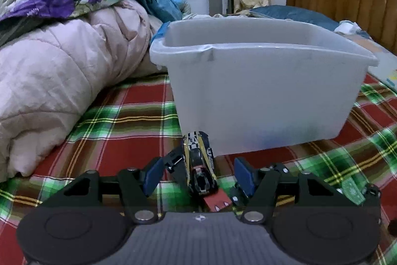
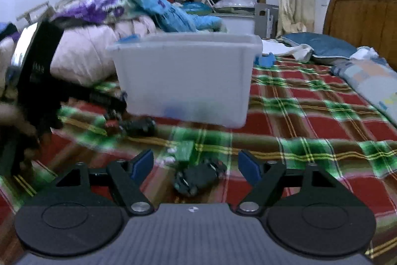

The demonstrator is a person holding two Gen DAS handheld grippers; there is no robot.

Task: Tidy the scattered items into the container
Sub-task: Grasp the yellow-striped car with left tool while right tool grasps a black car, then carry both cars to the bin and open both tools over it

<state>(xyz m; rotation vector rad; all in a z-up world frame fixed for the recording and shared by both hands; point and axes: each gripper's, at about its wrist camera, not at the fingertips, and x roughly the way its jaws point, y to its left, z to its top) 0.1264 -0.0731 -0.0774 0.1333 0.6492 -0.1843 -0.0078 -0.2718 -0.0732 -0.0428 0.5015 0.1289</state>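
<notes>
Both grippers, left gripper (image 1: pixel 198 173) and right gripper (image 2: pixel 196 165), gape wide over 2 toy cars (image 1: pixel 199 165) (image 2: pixel 198 176) on the bed (image 1: pixel 124 116); the bin (image 1: pixel 260 96) looks nearly empty (contents blurred).

no legible text, labels or numbers anywhere

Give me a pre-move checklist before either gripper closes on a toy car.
1. Left gripper open: ok, blue pads stand clear of the toy.
2. Black and yellow toy car lies between the left jaws: ok.
3. Right gripper open: ok.
4. Dark toy car centred for the right gripper: ok, it lies between the pads on the plaid bedsheet.
5. White plastic bin upright, top uncovered: ok.
6. Room left inside the bin: cannot tell, its walls hide the contents.
</notes>
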